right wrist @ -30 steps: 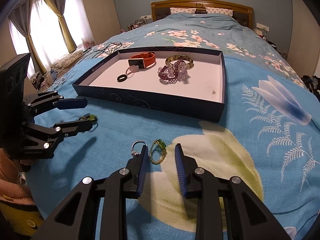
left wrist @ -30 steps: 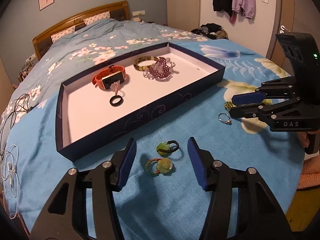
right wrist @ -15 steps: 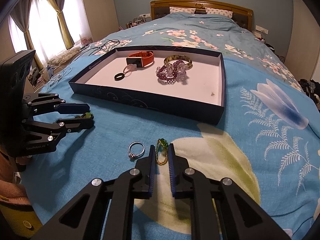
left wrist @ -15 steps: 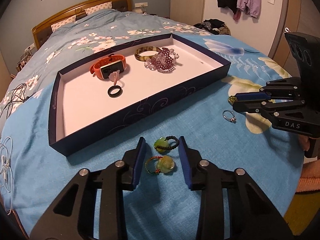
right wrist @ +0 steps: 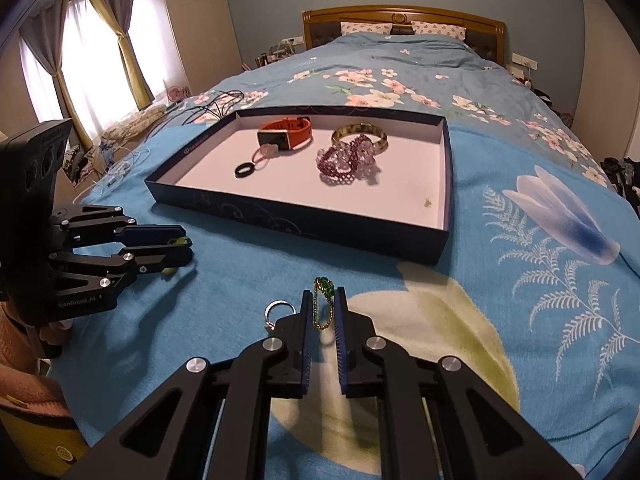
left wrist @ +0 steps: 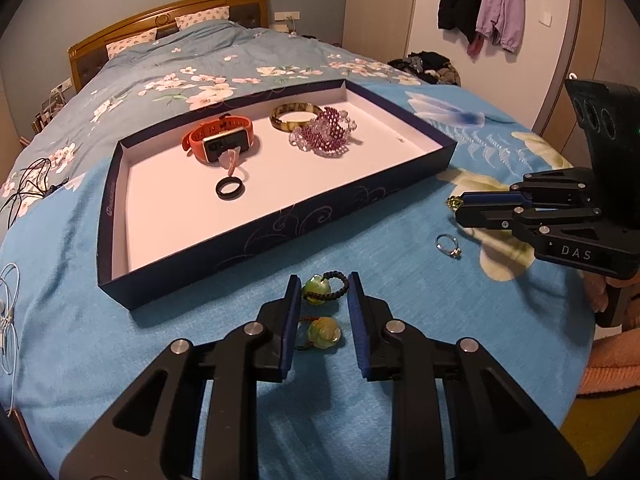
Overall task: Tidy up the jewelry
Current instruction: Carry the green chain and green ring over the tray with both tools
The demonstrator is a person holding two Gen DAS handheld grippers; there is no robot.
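Observation:
A dark blue tray (left wrist: 280, 222) on the bed holds an orange watch (left wrist: 218, 140), a black ring (left wrist: 229, 189), a bangle (left wrist: 294, 116) and a purple bead bracelet (left wrist: 324, 134). My left gripper (left wrist: 324, 286) is shut on a jade pendant with a black cord (left wrist: 320, 288); a second jade pendant (left wrist: 322, 332) lies just under its fingers. My right gripper (right wrist: 323, 300) is shut on a gold chain with a green stone (right wrist: 322, 304), lifted off the blanket. A silver ring (right wrist: 276, 312) lies beside its left finger and also shows in the left wrist view (left wrist: 448, 244).
The tray in the right wrist view (right wrist: 304, 216) lies ahead of both grippers. Cables (left wrist: 24, 188) lie on the bed's left side. The wooden headboard (right wrist: 400, 20) is far behind. A small speck (right wrist: 428, 201) sits in the tray's right corner.
Both grippers have closed from open: the left on the black-cord jade pendant, the right on the gold chain, which is now raised. The tray looks nearer in the left view.

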